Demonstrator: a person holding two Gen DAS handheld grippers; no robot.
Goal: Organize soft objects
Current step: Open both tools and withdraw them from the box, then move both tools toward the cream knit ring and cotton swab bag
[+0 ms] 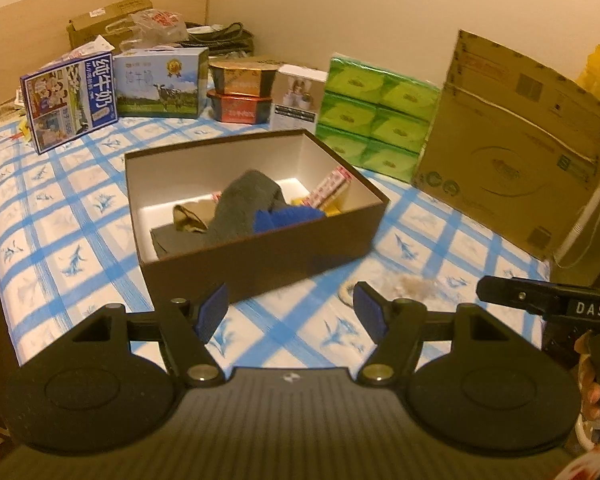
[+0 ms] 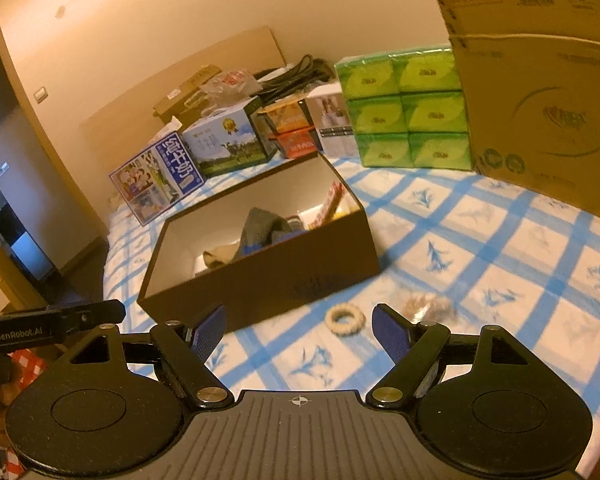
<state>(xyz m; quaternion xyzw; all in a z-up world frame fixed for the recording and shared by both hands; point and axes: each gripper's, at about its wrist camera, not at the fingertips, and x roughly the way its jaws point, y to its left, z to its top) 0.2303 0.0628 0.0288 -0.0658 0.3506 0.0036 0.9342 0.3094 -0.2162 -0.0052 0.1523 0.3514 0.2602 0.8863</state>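
Note:
A dark brown open box sits on the blue-checked bed sheet. Inside it lie a grey cloth, a blue soft item, a tan piece and a pink-striped packet. A cream ring and a fuzzy brown tuft rest on the sheet in front of the box. My left gripper hovers open before the box's near wall, holding nothing. My right gripper is open and empty, with the ring just beyond its fingertips.
Milk cartons, tins, green tissue packs and a large cardboard box line the far side of the bed. A doorway opens at the left. Each gripper's side shows at the other view's edge.

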